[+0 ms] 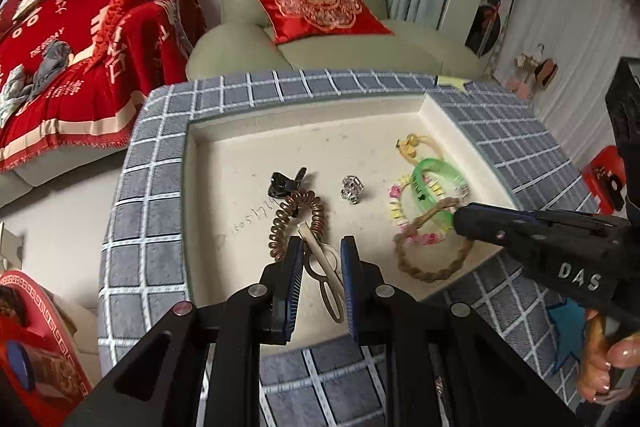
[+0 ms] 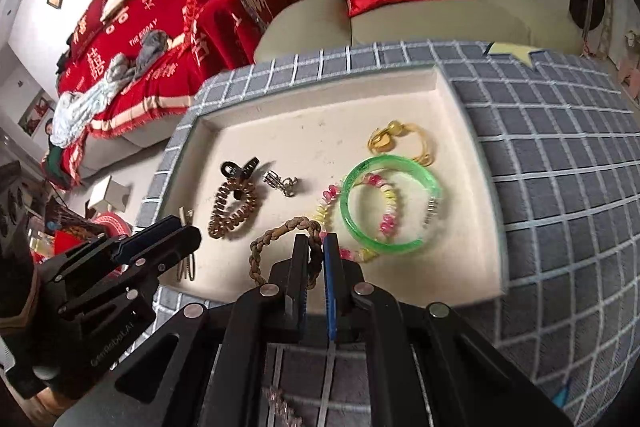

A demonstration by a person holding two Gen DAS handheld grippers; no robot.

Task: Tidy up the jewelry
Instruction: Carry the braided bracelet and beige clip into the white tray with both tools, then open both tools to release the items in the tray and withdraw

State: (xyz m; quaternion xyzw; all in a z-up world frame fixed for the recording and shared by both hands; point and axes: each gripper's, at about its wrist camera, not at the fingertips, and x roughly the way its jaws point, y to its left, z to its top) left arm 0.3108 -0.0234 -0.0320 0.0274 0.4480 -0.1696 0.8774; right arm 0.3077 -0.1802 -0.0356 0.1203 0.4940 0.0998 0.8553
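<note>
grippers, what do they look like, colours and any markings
Both are black scissor-linkage frames with silver pivot pins and blue ribbed pads on the fingers. The left gripper shows small pale lettering in the right wrist view; the right gripper carries white "DAS" lettering.

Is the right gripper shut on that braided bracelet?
Yes: right gripper is shut, its fingers pinching the braided bracelet over the tray.

Both wrist views look steeply down, close over the shared tray [image 1: 432, 111] [image 2: 448, 83], sofa beyond.
</note>
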